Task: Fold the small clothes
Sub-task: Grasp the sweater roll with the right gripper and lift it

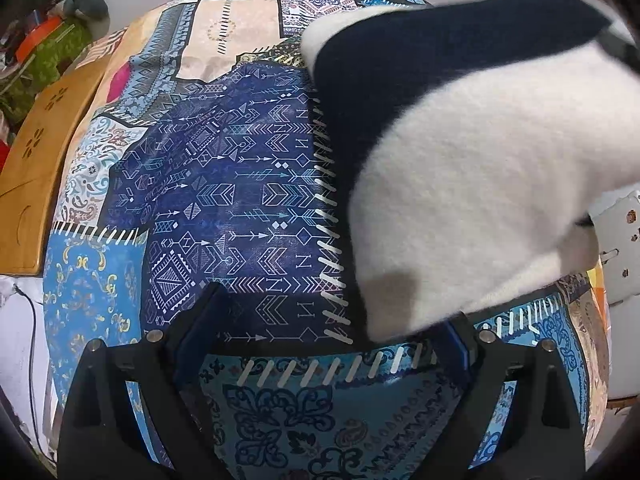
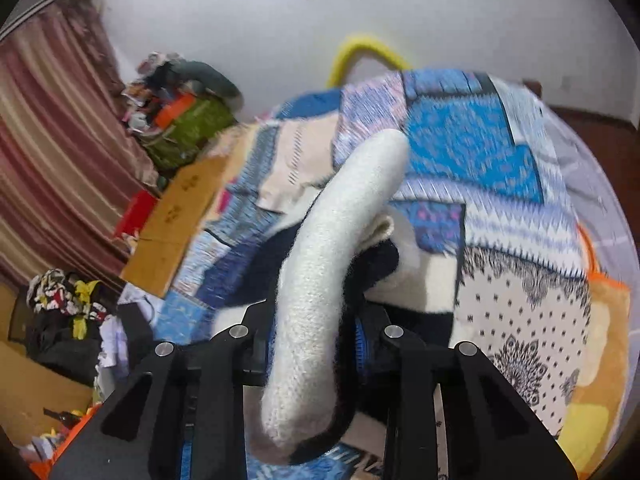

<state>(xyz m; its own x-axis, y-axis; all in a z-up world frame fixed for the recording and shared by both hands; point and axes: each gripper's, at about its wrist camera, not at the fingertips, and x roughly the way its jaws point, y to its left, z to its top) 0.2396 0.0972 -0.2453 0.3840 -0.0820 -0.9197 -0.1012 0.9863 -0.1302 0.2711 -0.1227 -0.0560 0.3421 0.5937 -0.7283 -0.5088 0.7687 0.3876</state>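
Observation:
A small white and navy knitted garment (image 1: 472, 168) hangs over the patterned blue bedspread (image 1: 224, 184), lifted at the right of the left wrist view. My left gripper (image 1: 332, 320) is open and empty, low over the bedspread, with the garment's white edge lying over its right finger. In the right wrist view my right gripper (image 2: 310, 320) is shut on a thick white fold of the garment (image 2: 320, 280), held up above the bed, with navy parts bunched behind it.
A wooden board (image 1: 36, 168) lies along the bed's left edge. Piles of clothes and bags (image 2: 180, 120) stand by the striped curtain (image 2: 52, 152). A yellow hoop (image 2: 360, 52) stands behind the bed. A white device (image 1: 620, 240) sits at the right.

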